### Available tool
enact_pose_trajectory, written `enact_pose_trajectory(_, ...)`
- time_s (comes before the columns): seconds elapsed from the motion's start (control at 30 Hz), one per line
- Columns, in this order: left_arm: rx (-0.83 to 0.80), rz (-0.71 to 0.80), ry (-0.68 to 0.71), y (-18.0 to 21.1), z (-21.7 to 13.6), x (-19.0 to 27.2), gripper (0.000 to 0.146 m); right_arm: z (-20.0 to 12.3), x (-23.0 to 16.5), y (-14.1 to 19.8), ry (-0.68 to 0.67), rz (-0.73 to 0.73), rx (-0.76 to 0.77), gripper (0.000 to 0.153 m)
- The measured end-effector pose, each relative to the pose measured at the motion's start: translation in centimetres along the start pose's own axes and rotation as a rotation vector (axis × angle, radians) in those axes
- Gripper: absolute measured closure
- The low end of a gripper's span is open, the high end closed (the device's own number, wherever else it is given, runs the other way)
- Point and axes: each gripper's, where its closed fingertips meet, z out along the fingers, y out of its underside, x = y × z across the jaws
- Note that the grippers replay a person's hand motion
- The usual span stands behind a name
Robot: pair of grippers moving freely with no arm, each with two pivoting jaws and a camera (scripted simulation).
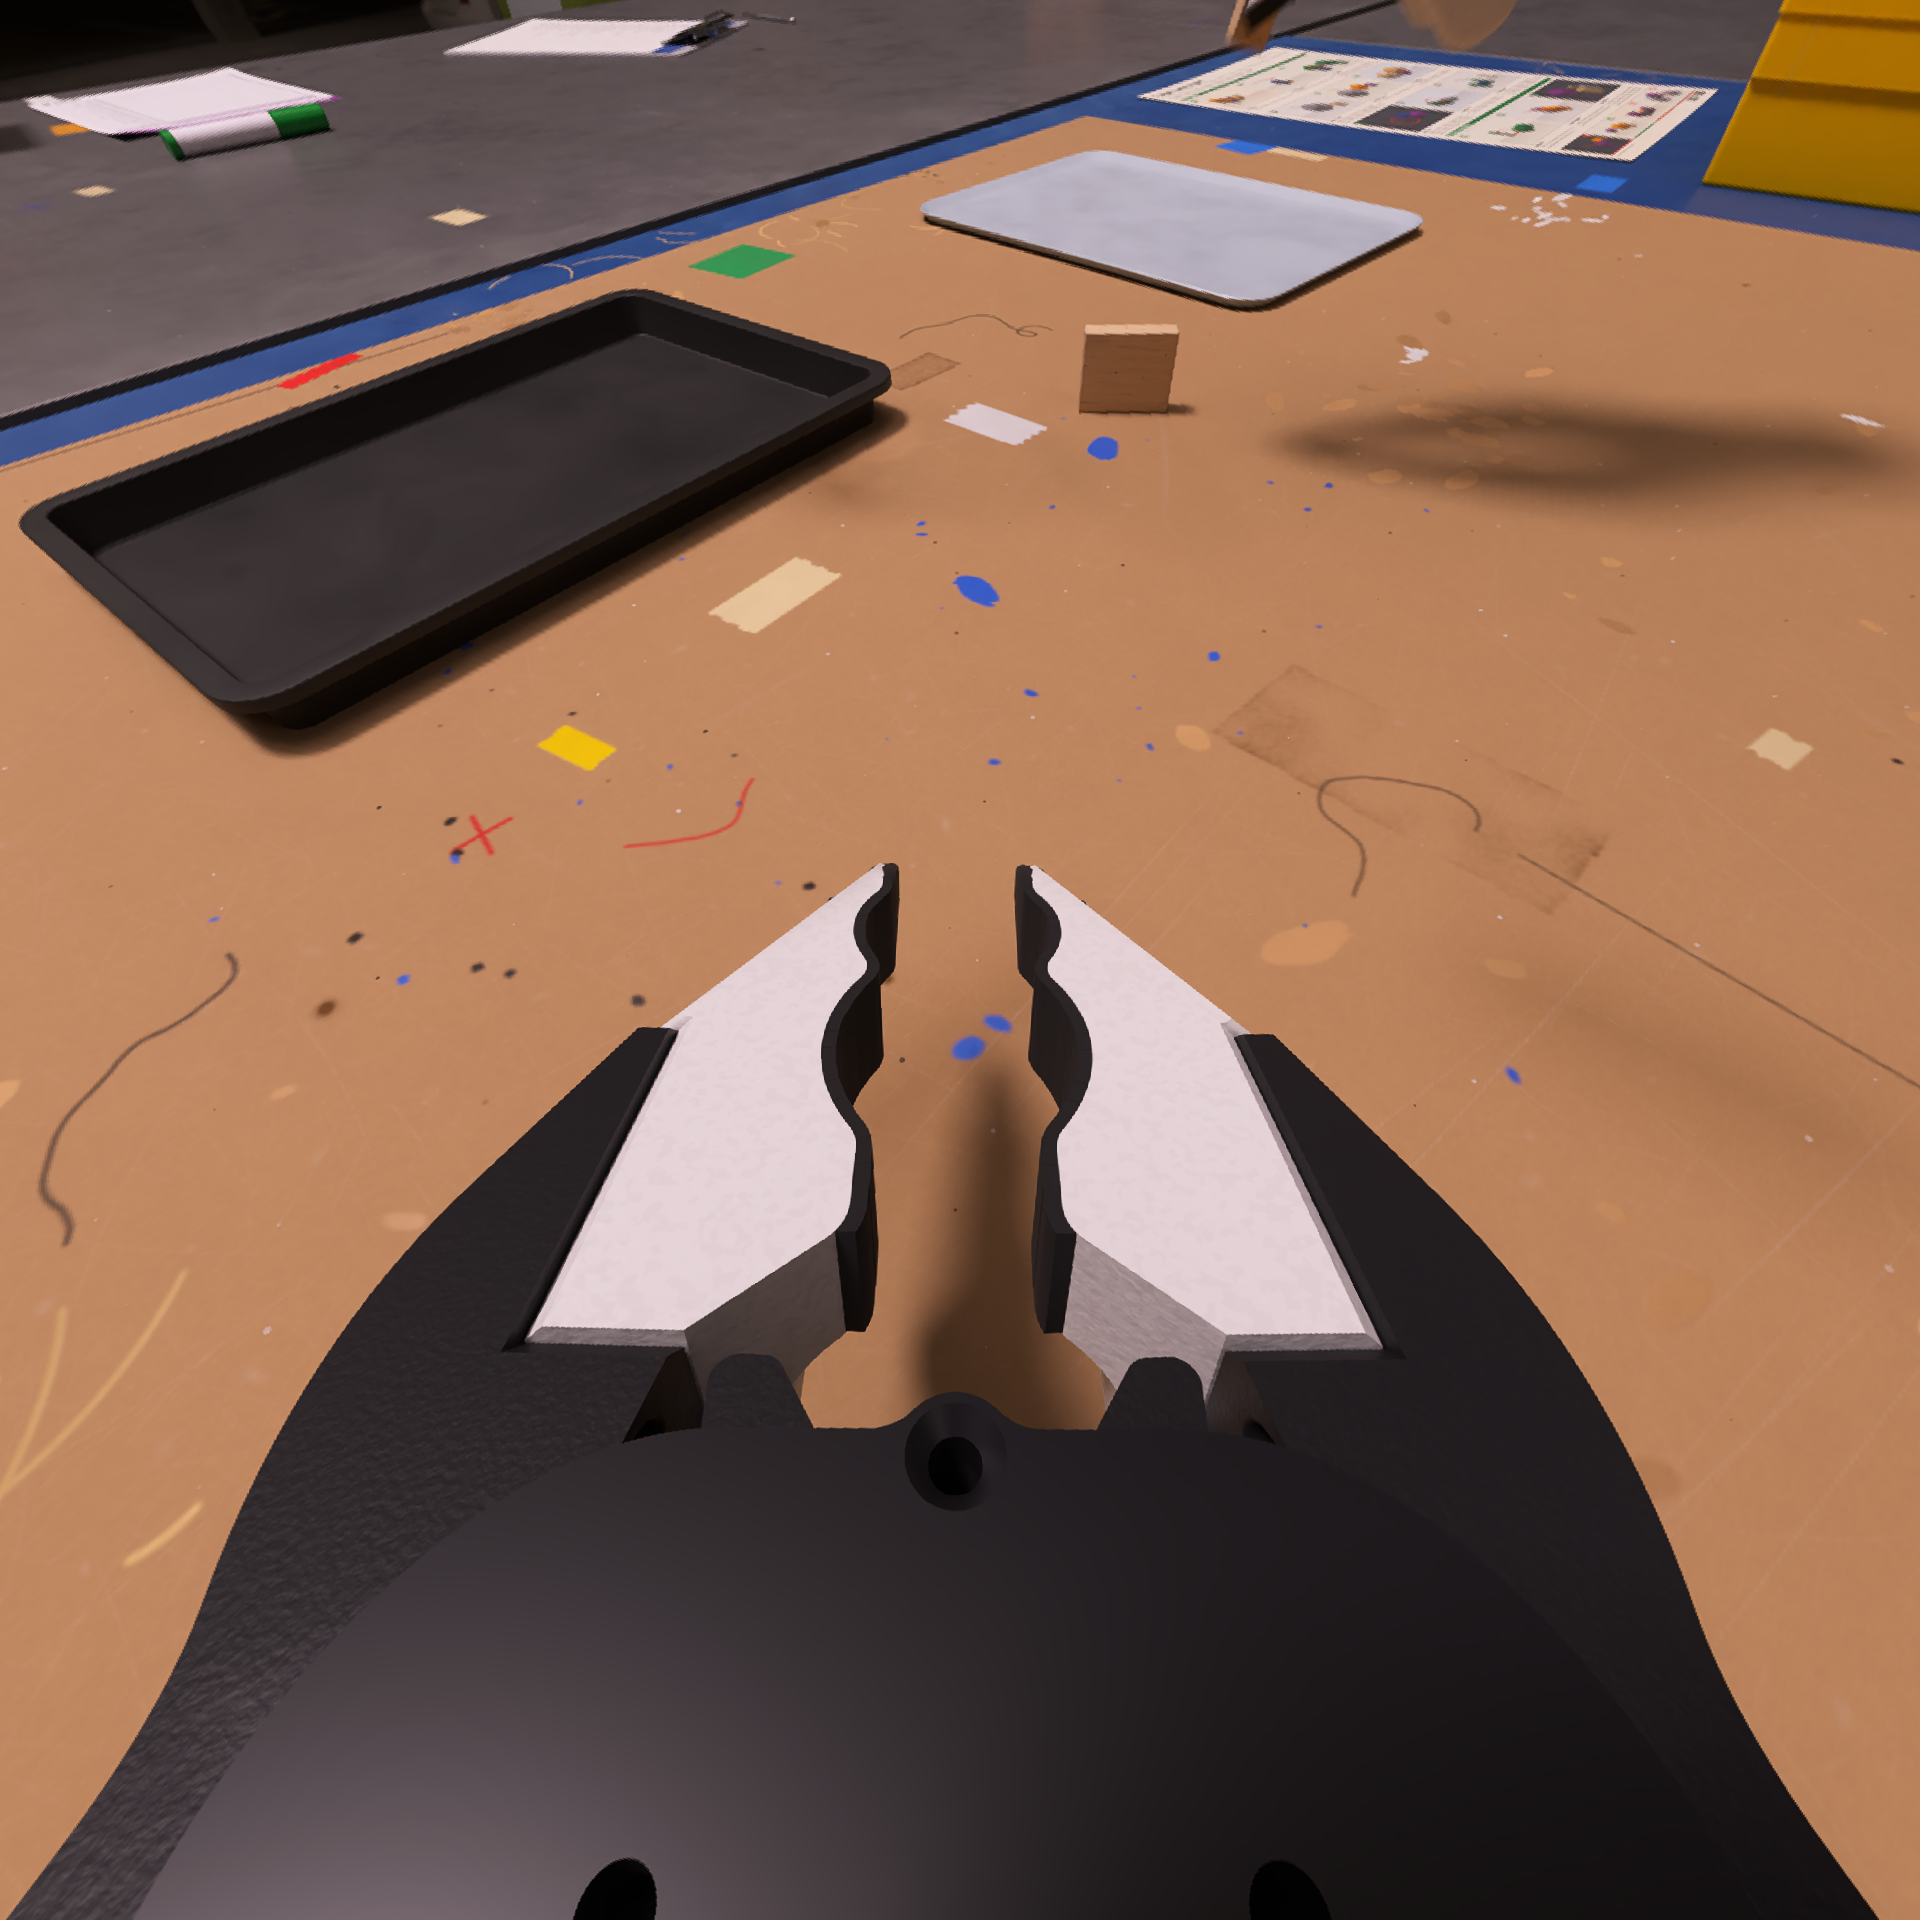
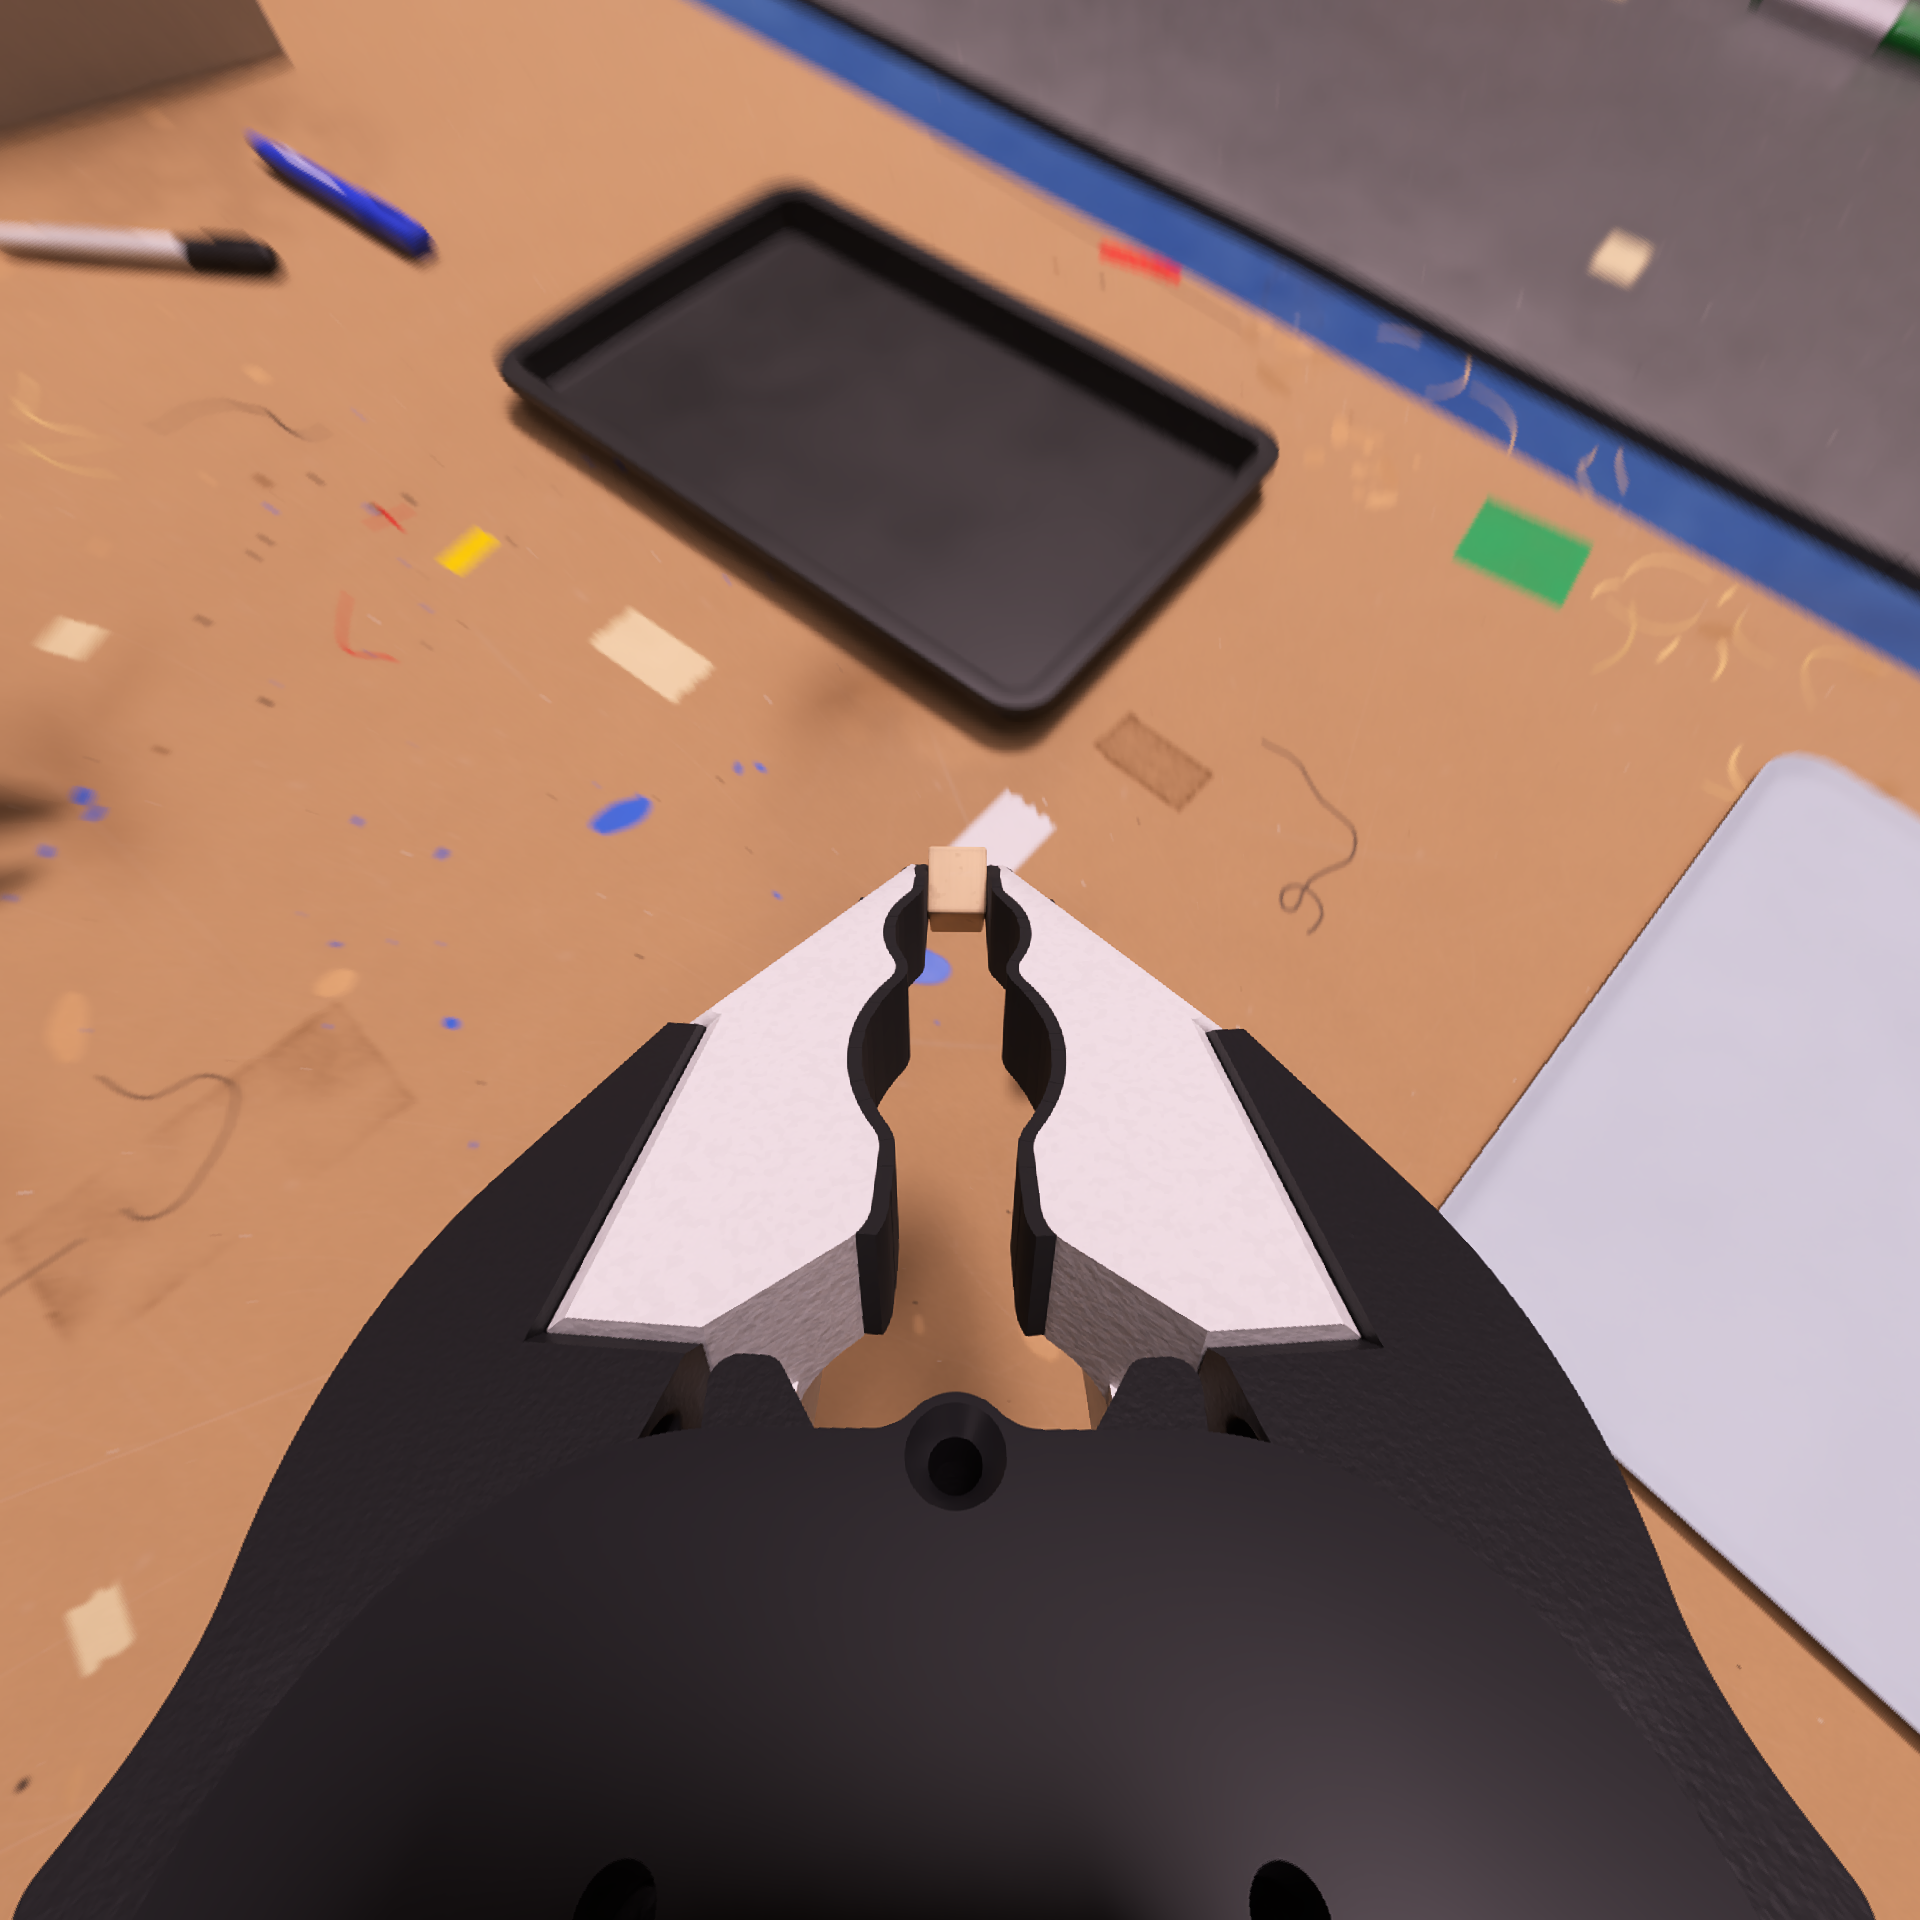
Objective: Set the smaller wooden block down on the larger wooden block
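R gripper (image 2: 957, 883): above the table, tilted down, tips clamped on smaller wooden block (image 2: 957, 881), a pale smooth cube.
L gripper (image 1: 957, 878): low over table (image 1: 1351, 644), near-level, fingers apart w/ nothing between.
Larger wooden block (image 1: 1128, 368): upright on table, far of L gripper, between black tray (image 1: 260, 681) & grey mat (image 1: 1174, 223); layered grain.
Table: tan board, paint-specked.

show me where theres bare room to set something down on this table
Free: inside the black tray; the flat grey board; open tabletop between the larger wooden block and the left gripper. Crowded: the two pens beyond the tray.
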Motion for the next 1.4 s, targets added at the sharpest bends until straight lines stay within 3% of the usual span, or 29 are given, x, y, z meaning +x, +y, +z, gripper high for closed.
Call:
enact_pose_trajectory(0.23,0.002,-0.012,-0.005,0.0,-0.1,-0.1,0.125,5.9,2.2,4.8,0.009,0.046,-0.226,0.143)
enact_pose_trajectory(0.4,0.001,-0.027,0.009,0.0,-0.1,-0.2,0.125,7.0,2.8,6.1,0.021,0.041,-0.262,0.143)
enact_pose_trajectory(0.47,-0.001,-0.030,0.013,0.1,-0.1,-0.1,0.125,6.8,3.0,5.7,0.031,0.056,-0.233,0.141)
enact_pose_trajectory(0.53,-0.005,-0.029,0.016,0.1,0.0,-0.1,0.125,6.3,3.1,5.0,0.034,0.062,-0.191,0.122)
enact_pose_trajectory(0.77,-0.005,-0.023,0.012,0.1,0.0,-0.1,0.125,2.4,2.0,-1.2,0.036,0.052,0.039,0.121)
enact_pose_trajectory(0.97,-0.007,-0.019,0.012,0.1,0.0,0.0,0.125,-0.6,-3.2,-6.5,-0.058,-0.012,0.203,0.123)
enact_pose_trajectory(1.13,-0.011,-0.014,0.010,0.2,0.0,0.0,0.125,-1.1,-11.7,-9.6,-0.241,-0.088,0.322,0.122)
enact_pose_trajectory(1.27,-0.013,-0.020,0.007,0.3,0.0,0.0,0.125,1.0,-18.3,-10.1,-0.364,-0.140,0.352,0.118)
enact_pose_trajectory(1.4,-0.014,-0.022,0.011,0.3,-0.1,0.0,0.125,6.2,-23.1,-8.4,-0.423,-0.169,0.318,0.111)
